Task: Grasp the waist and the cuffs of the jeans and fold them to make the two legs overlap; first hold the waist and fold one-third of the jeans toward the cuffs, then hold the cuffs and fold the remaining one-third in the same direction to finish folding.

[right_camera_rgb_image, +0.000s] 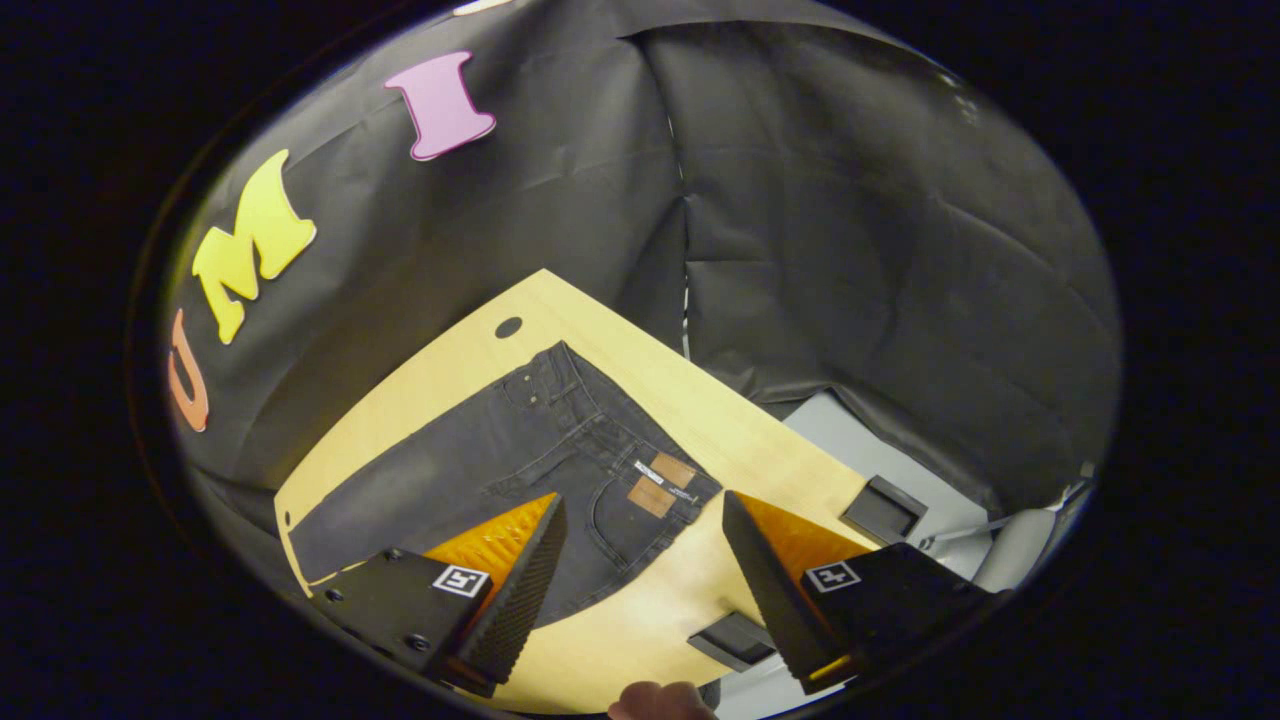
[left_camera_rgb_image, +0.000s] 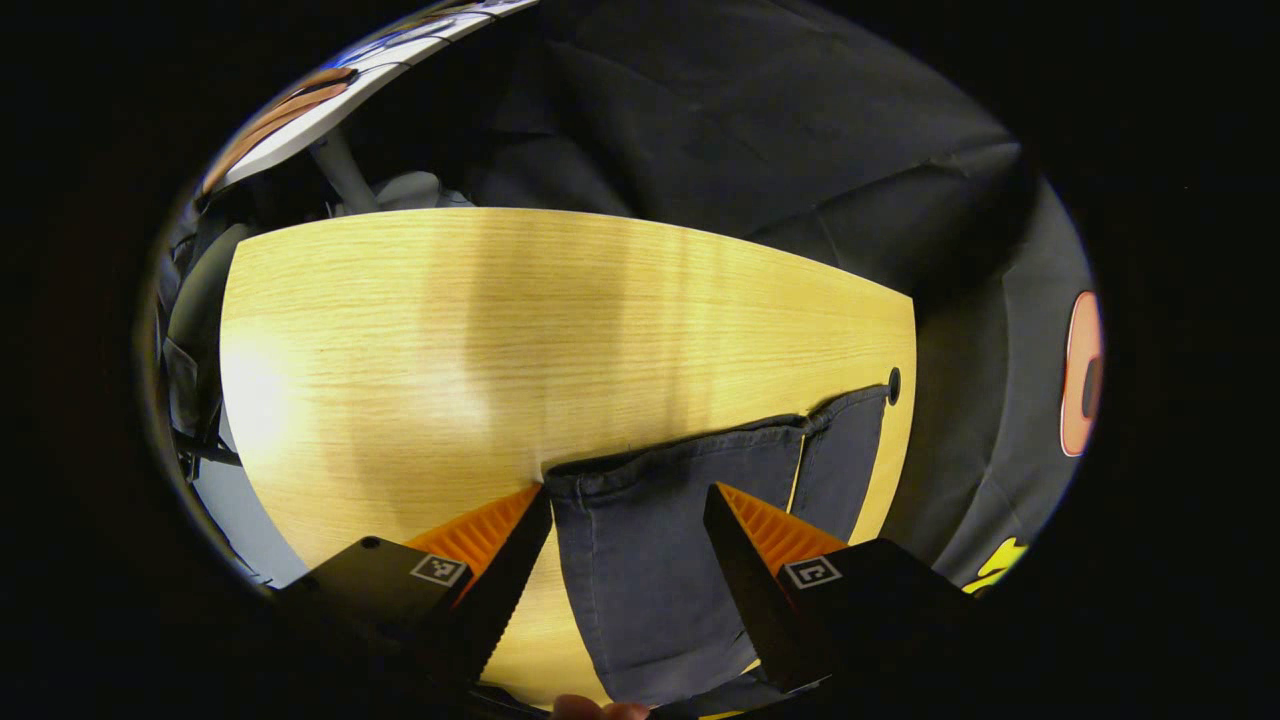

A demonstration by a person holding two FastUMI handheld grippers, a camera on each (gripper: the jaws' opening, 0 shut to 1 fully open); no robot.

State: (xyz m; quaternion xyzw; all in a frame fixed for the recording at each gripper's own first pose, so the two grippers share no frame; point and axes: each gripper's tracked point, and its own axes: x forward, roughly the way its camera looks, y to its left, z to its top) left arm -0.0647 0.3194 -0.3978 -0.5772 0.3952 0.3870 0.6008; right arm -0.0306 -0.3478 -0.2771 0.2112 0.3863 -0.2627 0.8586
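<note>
Dark grey jeans lie flat on a light wooden table. In the left gripper view the cuff end of the near leg lies between my fingers, and the second leg's cuff shows just to its right. My left gripper hovers open over that cuff end. In the right gripper view the jeans lie spread out, the waist with two brown paper tags pointing toward me. My right gripper is open above the waist, holding nothing.
The wooden table stretches far to the left of the cuffs. A round cable hole sits near its corner by the jeans. Black drawer handles show on the table's side. Black cloth walls close in behind. A fingertip peeks in at the bottom.
</note>
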